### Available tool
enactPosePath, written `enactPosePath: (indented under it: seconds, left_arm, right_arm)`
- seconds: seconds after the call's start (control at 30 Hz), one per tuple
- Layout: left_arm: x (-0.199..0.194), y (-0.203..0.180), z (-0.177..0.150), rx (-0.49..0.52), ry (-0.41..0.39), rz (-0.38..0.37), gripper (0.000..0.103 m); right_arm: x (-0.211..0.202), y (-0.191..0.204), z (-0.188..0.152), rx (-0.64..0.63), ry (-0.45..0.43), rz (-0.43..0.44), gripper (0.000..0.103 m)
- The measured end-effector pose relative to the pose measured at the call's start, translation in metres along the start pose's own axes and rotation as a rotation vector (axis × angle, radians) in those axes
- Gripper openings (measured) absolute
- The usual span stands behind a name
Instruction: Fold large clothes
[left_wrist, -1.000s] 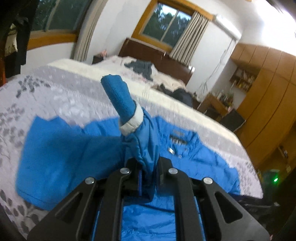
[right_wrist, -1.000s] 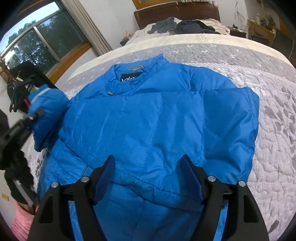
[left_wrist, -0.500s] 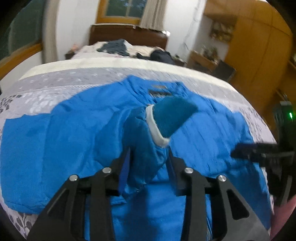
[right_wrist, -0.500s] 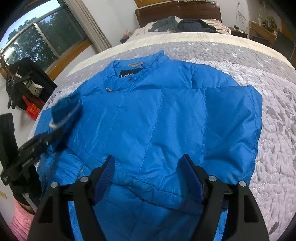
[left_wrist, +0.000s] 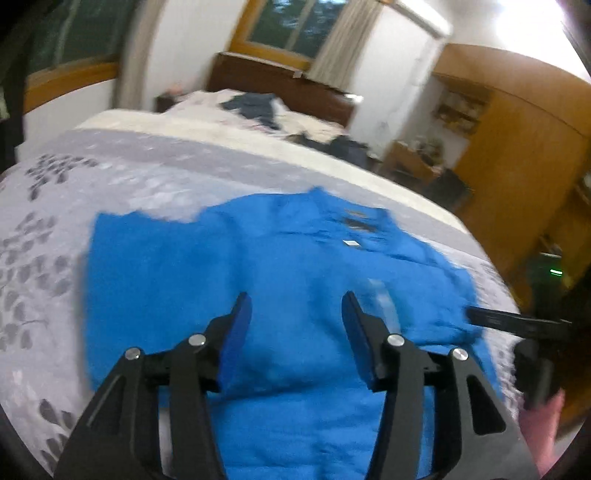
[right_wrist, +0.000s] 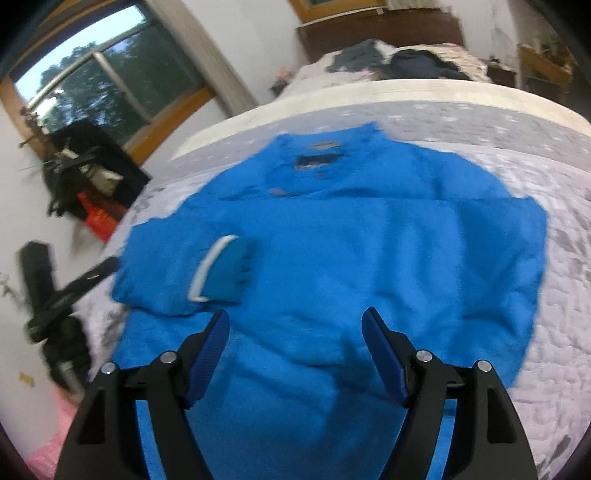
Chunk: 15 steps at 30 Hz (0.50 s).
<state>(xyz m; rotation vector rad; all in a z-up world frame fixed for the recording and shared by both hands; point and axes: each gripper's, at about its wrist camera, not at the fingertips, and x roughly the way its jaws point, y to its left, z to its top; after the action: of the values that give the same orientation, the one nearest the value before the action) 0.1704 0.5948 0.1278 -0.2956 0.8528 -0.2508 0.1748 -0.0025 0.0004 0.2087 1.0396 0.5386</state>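
right wrist view: blue jacket (right_wrist: 369, 251) lies flat on the grey patterned bedspread (right_wrist: 554, 332), collar toward the headboard
sleeve: one sleeve (right_wrist: 177, 273) folded in across the jacket's left side, white-trimmed cuff (right_wrist: 221, 269) resting on the front panel
right gripper (right_wrist: 295, 328): jaws apart, empty, above the jacket's lower part
left gripper (left_wrist: 295, 314): jaws apart, holding nothing, over the jacket; view is blurred
surroundings: dark clothes (right_wrist: 417, 61) heaped at the far end of the bed
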Motion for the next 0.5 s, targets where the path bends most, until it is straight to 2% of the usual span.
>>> enactPosePath:
  seconds: [0.07, 0.13, 0.23, 0.37, 0.5]
  left_arm:
    - [0.020, 0.013, -0.003, -0.024, 0.043, 0.039, 0.048]
    - [0.039, 0.025, -0.005, -0.068, 0.096, 0.014, 0.048]
    - [0.042, 0.028, -0.004, -0.069, 0.103, 0.006, 0.048]
    - [0.027, 0.034, 0.001, -0.112, 0.072, -0.038, 0.048]
    - [-0.002, 0.042, 0.007, -0.138, -0.021, -0.034, 0.051]
  right_arm:
    - [0.008, 0.015, 0.004, -0.017, 0.039, 0.021, 0.075]
    - [0.016, 0.026, 0.008, -0.032, 0.061, 0.016, 0.075]
    - [0.030, 0.039, 0.015, -0.043, 0.096, 0.015, 0.075]
    - [0.055, 0.050, 0.025, -0.016, 0.152, 0.061, 0.072]
    - [0.083, 0.055, 0.034, 0.008, 0.206, 0.056, 0.064]
